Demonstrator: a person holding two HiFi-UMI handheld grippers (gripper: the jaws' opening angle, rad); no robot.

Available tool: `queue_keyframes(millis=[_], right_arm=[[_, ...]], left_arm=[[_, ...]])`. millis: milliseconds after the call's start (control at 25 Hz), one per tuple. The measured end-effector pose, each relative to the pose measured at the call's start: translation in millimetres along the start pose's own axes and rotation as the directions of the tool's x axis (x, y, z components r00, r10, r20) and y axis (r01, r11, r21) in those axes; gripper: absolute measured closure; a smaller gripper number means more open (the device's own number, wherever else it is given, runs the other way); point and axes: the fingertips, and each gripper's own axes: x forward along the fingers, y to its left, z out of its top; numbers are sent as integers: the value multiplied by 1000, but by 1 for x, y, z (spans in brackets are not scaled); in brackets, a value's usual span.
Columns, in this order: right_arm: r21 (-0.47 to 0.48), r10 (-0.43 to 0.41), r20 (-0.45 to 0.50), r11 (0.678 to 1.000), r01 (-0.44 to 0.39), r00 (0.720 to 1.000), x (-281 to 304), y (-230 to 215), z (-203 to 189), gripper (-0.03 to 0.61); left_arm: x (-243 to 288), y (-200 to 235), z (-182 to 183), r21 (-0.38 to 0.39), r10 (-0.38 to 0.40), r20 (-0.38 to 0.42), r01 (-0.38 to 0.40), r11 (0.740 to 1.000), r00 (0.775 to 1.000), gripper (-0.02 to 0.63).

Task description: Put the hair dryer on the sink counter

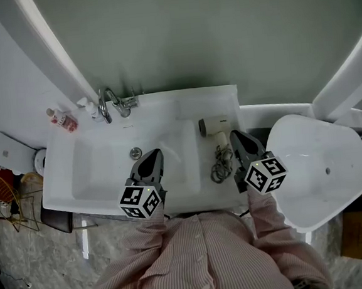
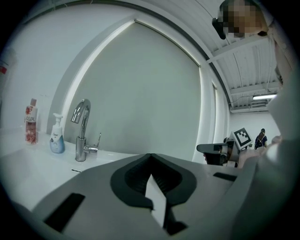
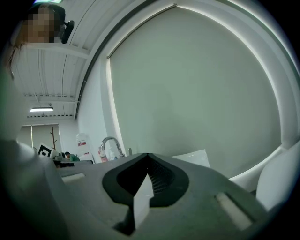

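Note:
The white hair dryer (image 1: 214,124) lies on the sink counter (image 1: 218,100), right of the basin. Its dark cord (image 1: 220,165) is bunched on the counter in front of it. My right gripper (image 1: 236,134) hovers just right of the dryer and cord, its jaws shut and empty; they meet at a point in the right gripper view (image 3: 147,155). Over the basin's front edge, my left gripper (image 1: 153,154) is also shut with nothing in it, as the left gripper view (image 2: 150,155) shows. Both gripper views look over the counter at the grey wall, so the dryer is hidden in them.
A chrome faucet (image 1: 111,104) stands at the back of the basin (image 1: 107,169), with a soap dispenser (image 1: 90,108) and a pink bottle (image 1: 63,120) to its left. A white tub (image 1: 319,173) sits right of the counter. A wire basket (image 1: 5,187) is on the floor at left.

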Motion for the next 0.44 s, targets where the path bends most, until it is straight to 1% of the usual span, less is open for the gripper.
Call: queue_keyframes(millis=[160,440], right_arm=[[-20,6,-20,1000,-7,1000,-1,2,-5,574],[-23,15,-3,1000,-15,1000,1,4,-5,574]], left_arm=[[-4,4,1,-2,18,4,-18,1000,1000,617],[-8,8,3,8,36,14,-36,999,999,617]])
